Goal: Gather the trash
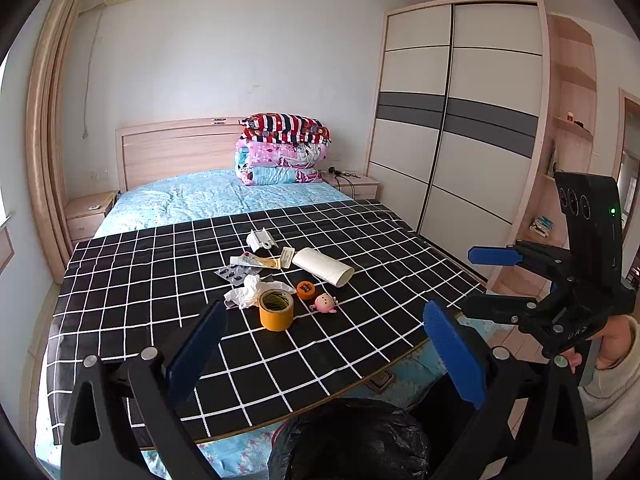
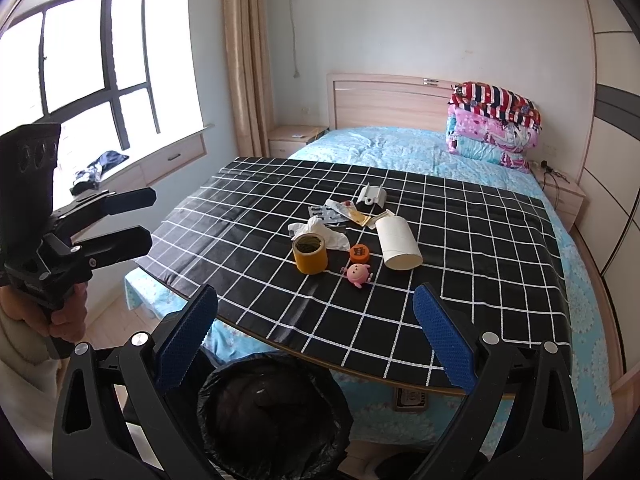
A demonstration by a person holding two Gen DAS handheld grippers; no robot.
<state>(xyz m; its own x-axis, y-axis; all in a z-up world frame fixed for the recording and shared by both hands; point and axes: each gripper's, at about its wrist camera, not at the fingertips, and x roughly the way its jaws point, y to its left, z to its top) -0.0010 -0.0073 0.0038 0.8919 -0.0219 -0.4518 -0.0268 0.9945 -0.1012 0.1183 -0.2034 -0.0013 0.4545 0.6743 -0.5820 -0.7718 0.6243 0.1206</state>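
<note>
Trash lies in a cluster on the black checked cloth (image 1: 132, 280) (image 2: 480, 240): a crumpled white tissue (image 1: 248, 290) (image 2: 320, 232), a white cardboard tube (image 1: 322, 266) (image 2: 398, 246), a blister pack (image 1: 234, 274) (image 2: 324, 212) and a squeezed ointment tube (image 1: 256, 261) (image 2: 344, 210). A bin lined with a black bag (image 1: 352, 440) (image 2: 272, 412) stands below the cloth's near edge. My left gripper (image 1: 324, 356) (image 2: 148, 220) is open and empty, short of the cluster. My right gripper (image 2: 316, 336) (image 1: 480, 280) is also open and empty, above the bin.
Beside the tissue stand a yellow tape roll (image 1: 276, 308) (image 2: 310, 254), an orange lid (image 1: 306, 290) (image 2: 359, 254), a pink pig toy (image 1: 324, 304) (image 2: 357, 274) and a white plastic part (image 1: 260, 240) (image 2: 372, 196). Folded quilts (image 1: 284, 148) sit by the headboard. A wardrobe (image 1: 460, 120) is on the right.
</note>
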